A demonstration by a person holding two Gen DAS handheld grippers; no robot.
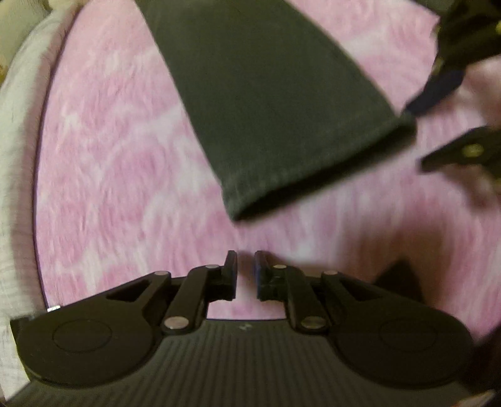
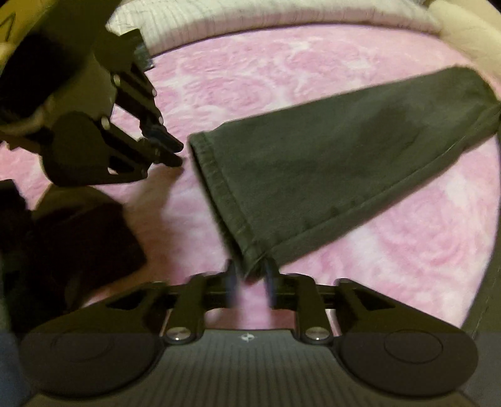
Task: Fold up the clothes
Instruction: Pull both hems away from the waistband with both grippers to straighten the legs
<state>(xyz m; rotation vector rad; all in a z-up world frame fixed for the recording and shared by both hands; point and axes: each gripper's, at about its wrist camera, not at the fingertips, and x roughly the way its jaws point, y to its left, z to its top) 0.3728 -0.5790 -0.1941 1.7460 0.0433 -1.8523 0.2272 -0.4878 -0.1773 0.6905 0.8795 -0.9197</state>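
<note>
Left gripper [image 1: 245, 272]: jaws slightly parted, holding nothing, just short of the hem. Right gripper [image 2: 250, 281]: jaws parted around the hem corner of the dark trouser leg [image 2: 328, 175], grip indiscernible through blur. Leg lies flat, long axis diagonal, hem nearest both grippers, on pink patterned blanket [image 2: 422, 250]; white bedding [image 2: 250, 15] beyond.

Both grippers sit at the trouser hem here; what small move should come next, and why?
Probably shut the right gripper on the hem corner: its fingers straddle that corner with a gap on each side. The left gripper is open, short of the dark trouser leg.
</note>
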